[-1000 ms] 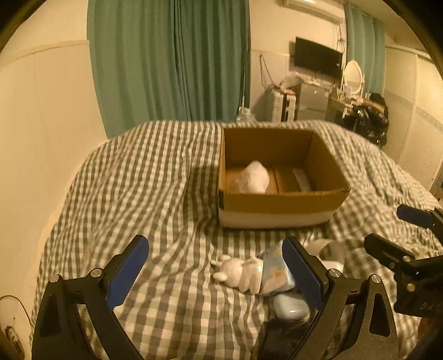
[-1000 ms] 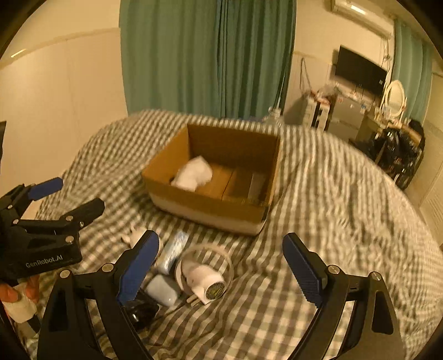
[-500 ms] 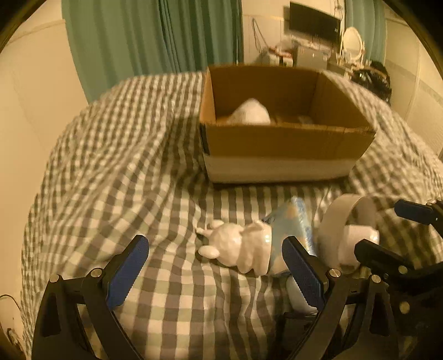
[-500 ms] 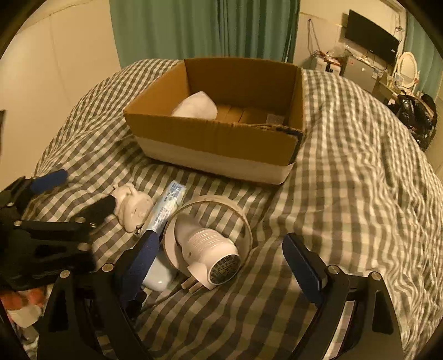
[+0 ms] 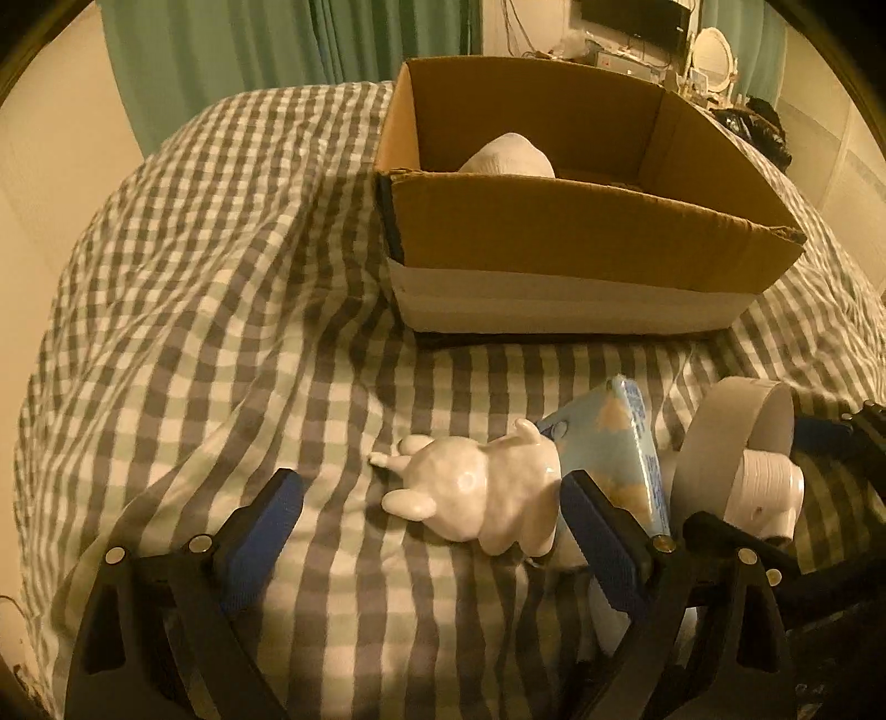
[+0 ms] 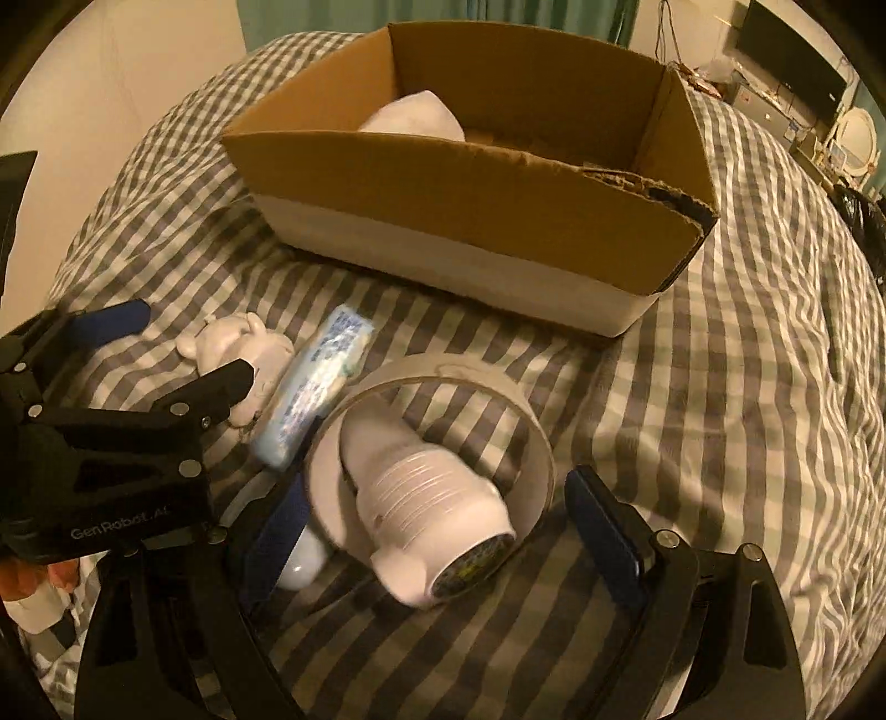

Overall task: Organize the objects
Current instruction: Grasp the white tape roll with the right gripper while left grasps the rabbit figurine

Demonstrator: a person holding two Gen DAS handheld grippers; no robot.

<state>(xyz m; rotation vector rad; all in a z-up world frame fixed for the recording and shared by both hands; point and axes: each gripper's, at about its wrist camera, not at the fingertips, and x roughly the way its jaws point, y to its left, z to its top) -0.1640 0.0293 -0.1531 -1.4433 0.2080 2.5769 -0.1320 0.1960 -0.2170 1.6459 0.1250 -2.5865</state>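
A white rabbit figurine (image 5: 482,493) lies on the checked bedspread, between the open fingers of my left gripper (image 5: 432,515). A light blue packet (image 5: 620,443) lies just right of it. A white tape roll (image 6: 432,421) with a white plug adapter (image 6: 437,515) inside it sits between the open fingers of my right gripper (image 6: 437,531). The figurine (image 6: 238,343) and packet (image 6: 315,382) also show in the right wrist view. An open cardboard box (image 5: 581,243) stands behind them with a white bundle (image 5: 509,158) inside.
A small pale blue object (image 6: 302,559) lies partly hidden beside my right gripper's left finger. The bedspread (image 5: 221,310) slopes away to the left. Green curtains (image 5: 277,50) and furniture with a mirror (image 5: 714,50) stand at the back.
Both grippers have moved down and forward toward the objects. The figurine now sits between my left fingers and the tape roll with adapter between my right fingers.
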